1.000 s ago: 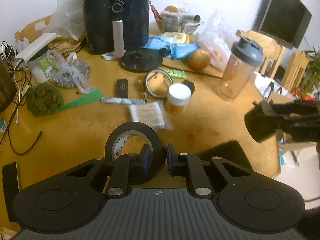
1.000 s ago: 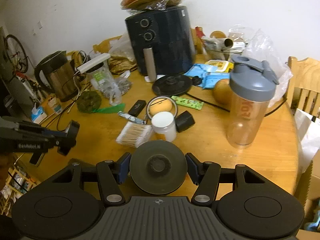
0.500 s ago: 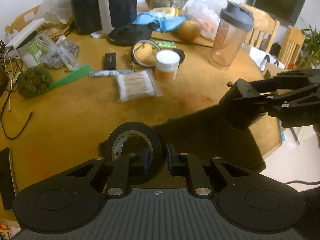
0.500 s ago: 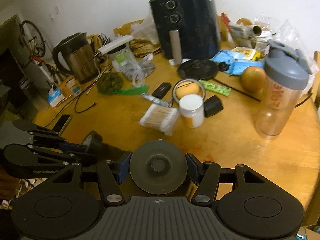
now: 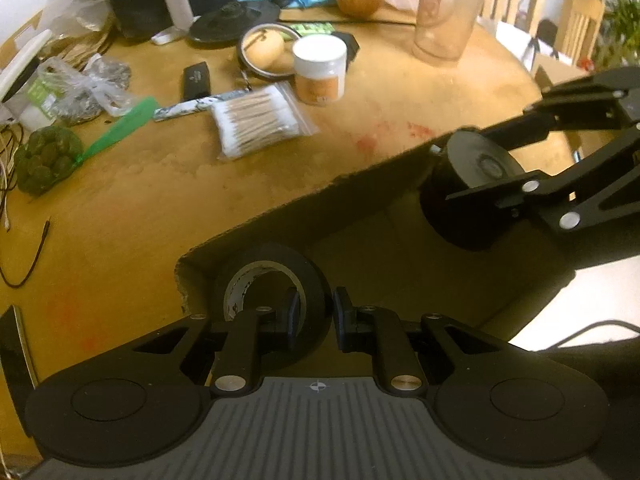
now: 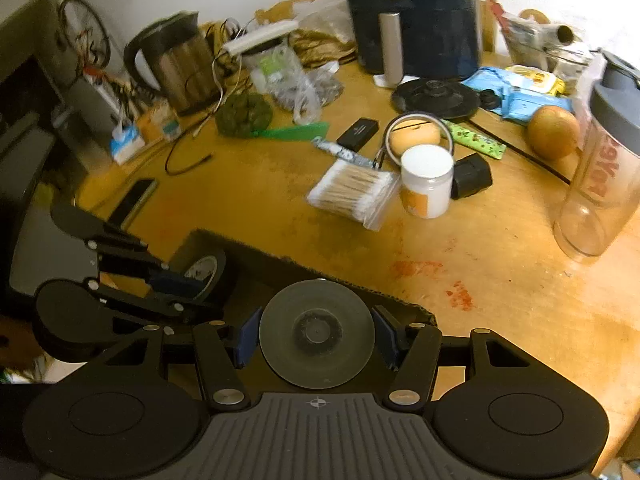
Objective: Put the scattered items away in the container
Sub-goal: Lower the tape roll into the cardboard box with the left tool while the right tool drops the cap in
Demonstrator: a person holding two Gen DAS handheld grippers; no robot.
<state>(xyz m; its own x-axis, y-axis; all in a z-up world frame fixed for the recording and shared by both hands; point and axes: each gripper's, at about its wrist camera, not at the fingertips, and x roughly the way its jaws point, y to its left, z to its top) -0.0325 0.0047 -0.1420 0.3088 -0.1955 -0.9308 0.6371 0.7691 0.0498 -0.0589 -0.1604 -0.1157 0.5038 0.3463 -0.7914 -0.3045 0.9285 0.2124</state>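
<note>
My left gripper (image 5: 314, 312) is shut on a black tape roll (image 5: 272, 280), pinching its wall, and holds it inside the open cardboard box (image 5: 360, 240) at the table's near edge. My right gripper (image 6: 316, 334) is shut on a round black puck-like object (image 6: 316, 332) and holds it over the same box (image 6: 348, 284). In the left wrist view that object (image 5: 476, 184) sits at the box's right side. In the right wrist view the tape roll (image 6: 204, 272) is at the box's left end.
On the wooden table (image 6: 280, 208) lie a bag of cotton swabs (image 6: 352, 192), a white-lidded jar (image 6: 426, 180), a small black box (image 6: 472, 176), a shaker bottle (image 6: 604, 168), an orange (image 6: 552, 132), an air fryer (image 6: 412, 12), a kettle (image 6: 176, 68) and a phone (image 6: 132, 200).
Both grippers have drawn back from the table and lowered their loads over the cardboard box, which now fills the near view. Both stayed shut.
</note>
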